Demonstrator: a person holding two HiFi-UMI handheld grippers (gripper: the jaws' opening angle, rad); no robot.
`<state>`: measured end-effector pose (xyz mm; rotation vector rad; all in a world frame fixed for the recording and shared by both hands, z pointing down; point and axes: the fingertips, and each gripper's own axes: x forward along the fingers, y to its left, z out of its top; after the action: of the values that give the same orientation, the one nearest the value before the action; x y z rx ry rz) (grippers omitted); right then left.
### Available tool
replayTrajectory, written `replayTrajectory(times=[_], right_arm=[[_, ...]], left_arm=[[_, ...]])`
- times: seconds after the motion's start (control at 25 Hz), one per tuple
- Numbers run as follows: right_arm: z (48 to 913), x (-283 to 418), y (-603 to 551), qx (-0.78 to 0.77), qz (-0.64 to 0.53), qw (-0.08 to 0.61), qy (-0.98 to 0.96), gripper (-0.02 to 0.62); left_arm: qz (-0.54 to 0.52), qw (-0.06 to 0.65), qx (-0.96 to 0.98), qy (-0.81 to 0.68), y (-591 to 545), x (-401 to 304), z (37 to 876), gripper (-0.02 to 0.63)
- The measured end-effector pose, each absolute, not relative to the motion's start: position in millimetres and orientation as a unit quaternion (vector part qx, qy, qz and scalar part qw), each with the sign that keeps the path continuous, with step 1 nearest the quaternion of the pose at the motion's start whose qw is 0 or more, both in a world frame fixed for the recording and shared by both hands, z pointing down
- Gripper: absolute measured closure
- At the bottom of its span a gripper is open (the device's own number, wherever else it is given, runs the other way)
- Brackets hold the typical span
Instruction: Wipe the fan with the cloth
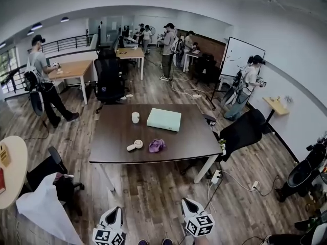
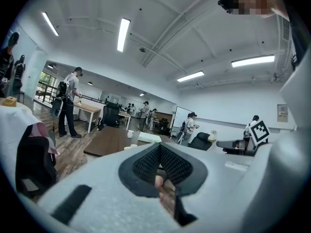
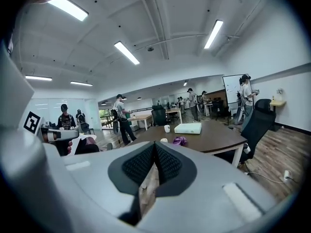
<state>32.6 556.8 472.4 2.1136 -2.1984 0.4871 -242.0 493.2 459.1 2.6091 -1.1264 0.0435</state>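
Fan [image 1: 134, 145]: small, white, lay near the front edge of the dark table [image 1: 112, 142], a little left of the head view's centre. Cloth [image 1: 157, 146]: purple, bunched, just right of the fan on the same table; a narrow gap of tabletop showed between them. Neither was touched by anything.

Further up the tabletop: a white cup [image 1: 135, 117] stood upright, and to its right a pale green flat box [image 1: 164, 119] lay slightly askew. A black office chair [image 1: 242, 131] sat against the table's right side. On the floor below the table's right front leg lay a white power strip [image 1: 215, 176] with trailing cable.

Left gripper [image 1: 115, 213]: lower edge of the head view, left of centre, well short of the table, jaws pressed together with nothing between them. Right gripper [image 1: 189, 206]: lower edge, right of centre, also well apart from the table, jaws closed and empty.

Background: several people stood at desks in the upper half of the frame; a whiteboard [image 1: 240, 55] leaned at upper right.
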Motion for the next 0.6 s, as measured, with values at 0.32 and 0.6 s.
replayTrajectory(times=[0.32, 0.6], right_arm=[[478, 16, 561, 0.693, 0.162, 0.024, -0.702, 0.586], [486, 13, 563, 0.698, 0.164, 0.047, -0.695, 0.586]], left_arm=[[0.020, 0.135, 0.918, -0.374, 492, -253, 460, 0.606], [0.034, 0.138, 0.920, -0.365, 487, -249, 465, 0.606]])
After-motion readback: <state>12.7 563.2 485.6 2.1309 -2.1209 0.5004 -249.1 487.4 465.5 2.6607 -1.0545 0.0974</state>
